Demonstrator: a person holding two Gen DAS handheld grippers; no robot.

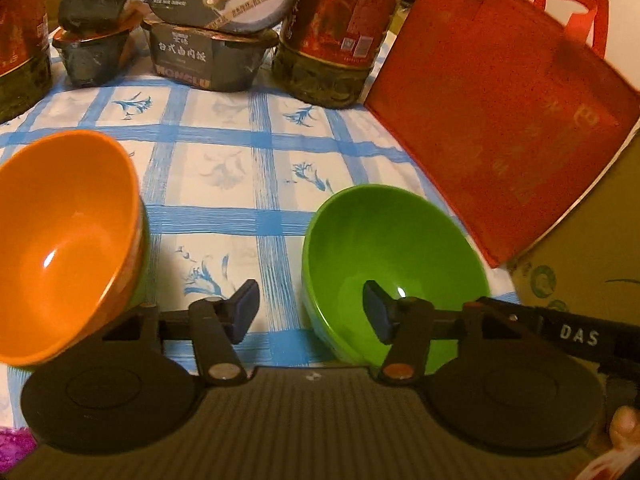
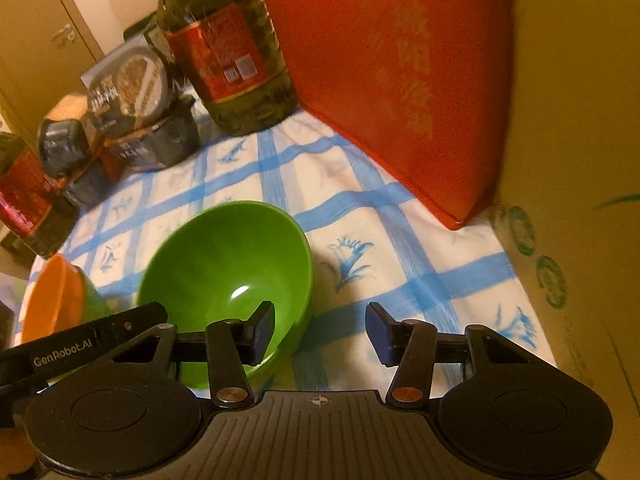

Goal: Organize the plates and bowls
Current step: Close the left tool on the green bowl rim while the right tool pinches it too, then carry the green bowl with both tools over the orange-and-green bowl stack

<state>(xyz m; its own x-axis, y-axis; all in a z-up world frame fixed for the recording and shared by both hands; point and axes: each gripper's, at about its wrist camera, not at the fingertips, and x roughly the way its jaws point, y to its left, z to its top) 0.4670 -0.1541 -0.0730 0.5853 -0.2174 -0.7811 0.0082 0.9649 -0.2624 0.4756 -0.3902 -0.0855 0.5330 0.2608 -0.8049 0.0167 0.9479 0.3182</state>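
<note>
Left gripper [image 1: 310, 310]: I read the jaws as parted, straddling the near-left rim of the green bowl [image 1: 394, 256], one finger over the cloth outside, the other inside the bowl. Pads do not visibly press the wall.

Right gripper [image 2: 320, 330]: jaws parted as well. Its left finger sits inside the same green bowl at the near-right rim; the other finger is over the tablecloth [image 2: 420, 264]. No contact that I can confirm.

The green bowl stands upright on the blue-checked cloth, between the two grippers. An orange bowl [image 1: 66, 236] sits to its left, apart from it, apparently nested in another green one. Behind: oil bottle [image 1: 340, 36], stacked meal boxes [image 1: 212, 28], red bag [image 1: 500, 120].
</note>
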